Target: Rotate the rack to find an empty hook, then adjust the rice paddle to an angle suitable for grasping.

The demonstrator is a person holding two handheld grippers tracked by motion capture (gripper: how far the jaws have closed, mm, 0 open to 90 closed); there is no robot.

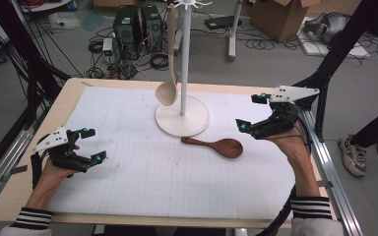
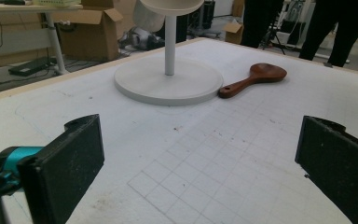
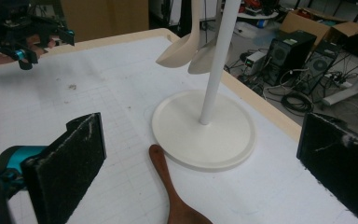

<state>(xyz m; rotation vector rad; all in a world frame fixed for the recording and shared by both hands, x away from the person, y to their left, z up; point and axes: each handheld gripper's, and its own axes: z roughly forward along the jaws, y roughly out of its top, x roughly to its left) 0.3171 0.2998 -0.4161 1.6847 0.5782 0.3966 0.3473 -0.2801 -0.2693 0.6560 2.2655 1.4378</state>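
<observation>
A dark brown wooden spoon point(image 1: 216, 145) point(image 2: 255, 78) point(image 3: 171, 191) lies flat on the white gridded mat point(image 1: 142, 172), just in front of the white stand's round base point(image 1: 182, 120) point(image 2: 168, 83) point(image 3: 203, 130). A pale wooden spoon point(image 1: 168, 64) point(image 3: 182, 44) hangs from the stand's top beside the pole point(image 1: 184, 54). My right gripper point(image 1: 250, 112) hovers open to the right of the brown spoon, nothing between its jaws. At the table's left my left gripper point(image 1: 92, 145) is open and empty, also seen as the far gripper point(image 3: 25, 35) from the right gripper view.
The wooden table edge point(image 1: 69, 93) frames the mat. Beyond the table are computer towers point(image 1: 135, 24), cables, and cardboard boxes point(image 1: 285, 17). A standing person's shoe point(image 1: 353, 155) is at the right, beside black frame rails point(image 1: 325, 162).
</observation>
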